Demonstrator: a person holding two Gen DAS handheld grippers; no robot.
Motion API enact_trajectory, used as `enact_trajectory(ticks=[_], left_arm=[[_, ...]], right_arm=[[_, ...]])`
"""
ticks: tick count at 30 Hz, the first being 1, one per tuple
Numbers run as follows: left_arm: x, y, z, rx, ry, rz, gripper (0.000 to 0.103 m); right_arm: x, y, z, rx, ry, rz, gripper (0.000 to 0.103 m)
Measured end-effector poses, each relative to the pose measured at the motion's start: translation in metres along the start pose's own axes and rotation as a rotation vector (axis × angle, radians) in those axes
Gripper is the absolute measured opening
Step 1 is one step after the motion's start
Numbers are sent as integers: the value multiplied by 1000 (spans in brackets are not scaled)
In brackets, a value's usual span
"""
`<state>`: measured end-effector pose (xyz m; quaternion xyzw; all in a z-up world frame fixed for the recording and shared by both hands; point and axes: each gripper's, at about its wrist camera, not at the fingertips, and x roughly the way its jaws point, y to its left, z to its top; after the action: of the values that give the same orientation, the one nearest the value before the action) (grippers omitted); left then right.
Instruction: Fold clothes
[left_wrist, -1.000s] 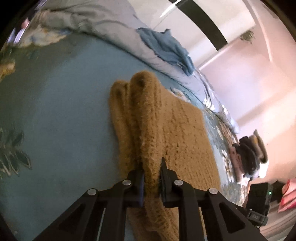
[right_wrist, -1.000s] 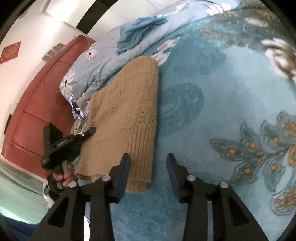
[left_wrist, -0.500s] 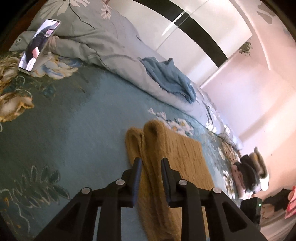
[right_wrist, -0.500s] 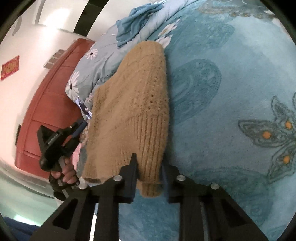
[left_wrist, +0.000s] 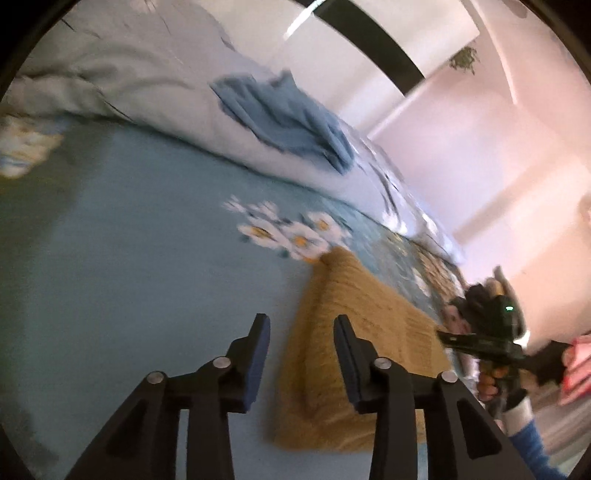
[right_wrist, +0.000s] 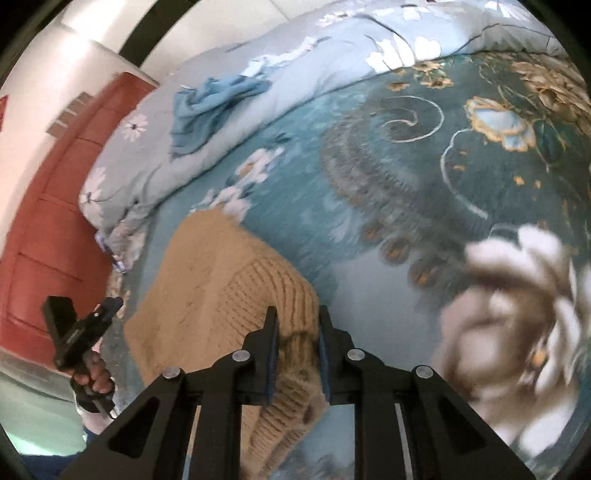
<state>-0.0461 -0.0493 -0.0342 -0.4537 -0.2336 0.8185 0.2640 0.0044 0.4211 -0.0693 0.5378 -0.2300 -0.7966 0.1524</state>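
A tan knit sweater lies folded on the teal flowered bedspread. My left gripper is open and empty, just above the sweater's near left edge. My right gripper is shut on the sweater's ribbed hem and holds it raised, so the sweater is doubled over. The right gripper also shows in the left wrist view, and the left one in the right wrist view.
A light grey flowered quilt is bunched along the far side of the bed, with a blue garment on it. A red wooden headboard stands at the left of the right wrist view. The pictures are blurred by motion.
My left gripper has let go of the sweater and opened. My right gripper, shut on the hem, has lifted it and carried it over the sweater, folding it shorter.
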Motion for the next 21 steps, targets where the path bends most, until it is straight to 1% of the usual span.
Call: enact_trajectory(ticks=[1,3,5,6,8,9,10,12,14,18,21], left_arm=[[12,0,5,-3,40,-22,41],[28,-1,12,-9,86,-28,41],[43,-2,18,-8,142,-65,42],[48,-3,18,-8,163,-73,42],[59,-8,19,21,219,-78,49],[64,-11,19,41,246,-76,51],[69,-14,18,61,273,-73,54],[75,-14,16,74,303,-69,55],[83,-14,15,80,339,-83,59],[95,-13,10,79,384,-90,62],[98,-12,5,65,388,-89,65]], right_arm=[[4,-4,1,9,11,-3,19],[7,-10,-3,16,14,12,20],[1,-14,-9,35,-8,37,25],[-4,-14,-12,48,-22,29,26],[-15,-15,-21,73,-55,18,39],[-20,-15,-27,84,-74,20,43],[-25,-16,-36,97,-89,38,50],[-32,-18,-56,124,-119,82,54],[-31,-21,-79,167,-138,117,64],[-15,-31,-112,297,-153,164,64],[-9,-25,-120,338,-191,221,64]])
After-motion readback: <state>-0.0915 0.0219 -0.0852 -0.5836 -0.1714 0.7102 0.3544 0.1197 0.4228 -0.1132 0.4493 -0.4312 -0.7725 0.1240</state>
